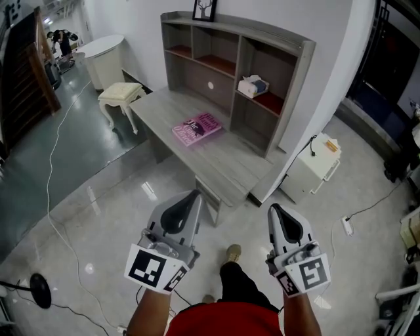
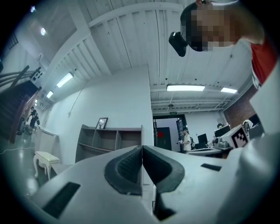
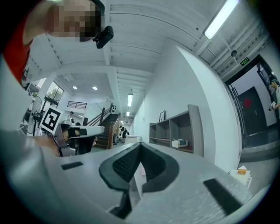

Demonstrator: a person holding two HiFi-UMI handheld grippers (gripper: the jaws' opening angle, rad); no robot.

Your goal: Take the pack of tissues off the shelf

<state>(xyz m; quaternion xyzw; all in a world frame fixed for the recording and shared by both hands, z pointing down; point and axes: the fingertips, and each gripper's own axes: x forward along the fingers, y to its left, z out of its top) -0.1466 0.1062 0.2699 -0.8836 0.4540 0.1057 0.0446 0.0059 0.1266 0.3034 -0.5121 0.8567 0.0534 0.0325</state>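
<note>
The pack of tissues (image 1: 252, 85) is a pale packet lying in the lower right compartment of the grey shelf unit (image 1: 298, 72) at the back of the desk (image 1: 164, 108). In the right gripper view the pack of tissues (image 3: 180, 143) shows small and far off. My left gripper (image 1: 195, 194) and right gripper (image 1: 273, 207) hang over the floor in front of the desk, well short of the shelf. The left gripper (image 2: 141, 149) has its pads pressed together with nothing between them. The right gripper (image 3: 140, 146) also has its tips meeting, and it is empty.
A pink book (image 1: 197, 126) lies on the desk below the shelf. A framed picture (image 1: 205, 9) stands on top of the shelf. A white stool (image 1: 121, 94) sits left of the desk, a small white cabinet (image 1: 319, 161) right of it. Cables and a power strip (image 1: 347, 226) lie on the floor.
</note>
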